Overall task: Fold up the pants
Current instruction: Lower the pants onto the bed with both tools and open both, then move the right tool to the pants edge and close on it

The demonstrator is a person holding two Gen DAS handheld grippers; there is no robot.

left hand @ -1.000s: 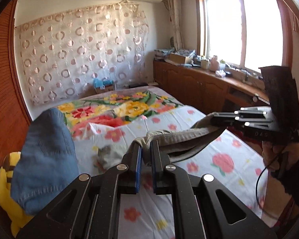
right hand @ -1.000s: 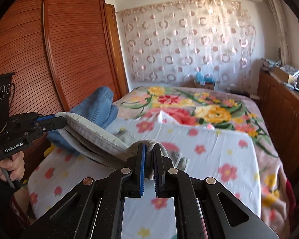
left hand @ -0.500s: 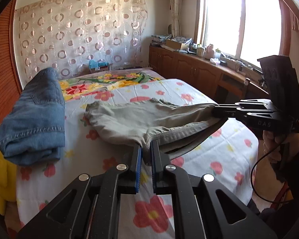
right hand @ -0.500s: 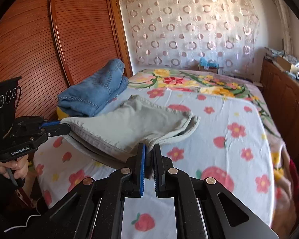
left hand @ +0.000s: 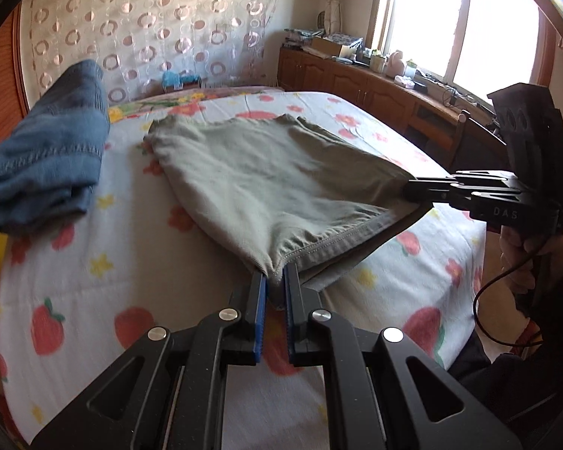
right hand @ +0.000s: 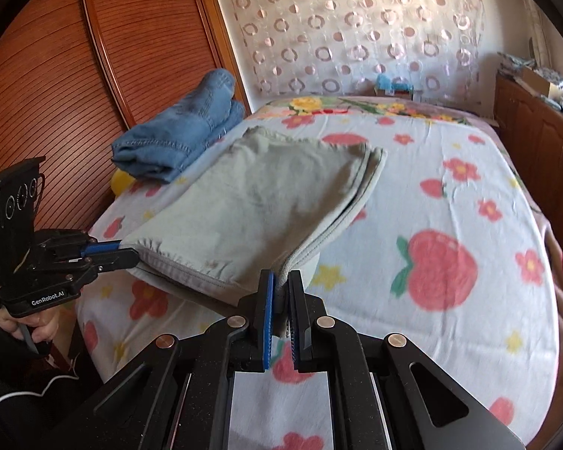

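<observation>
— Where were the pants (left hand: 266, 172)?

— On the bed (left hand: 131, 262), near its middle. The far end lay flat on the blanket. The near edge was lifted a little off it.

— Why lifted?

— Each corner of that edge was held. The left gripper (left hand: 275, 281) pinched one corner tight between its blue pads. The right gripper (left hand: 409, 189), out at 3 o'clock, pinched the other. I think holding both corners kept the edge straight, so the cloth could lie down smooth.

— Were the pants folded yet?

— Partly, I'd say. From the right side I saw the pants (right hand: 259, 202) doubled over, with layers showing along the edge at 2 o'clock.

— What else was on the bed?

— Folded blue jeans (right hand: 180, 131) at 10 o'clock, close to the pants. Something yellow (right hand: 122, 182) peeked out under them.

— And the room?

— A brown wooden wardrobe (right hand: 56, 93) at 9 o'clock, a curtain with rings (right hand: 356, 26) at 12, and a bright window (left hand: 450, 18) over low cupboards (left hand: 356, 82) at 2.
</observation>
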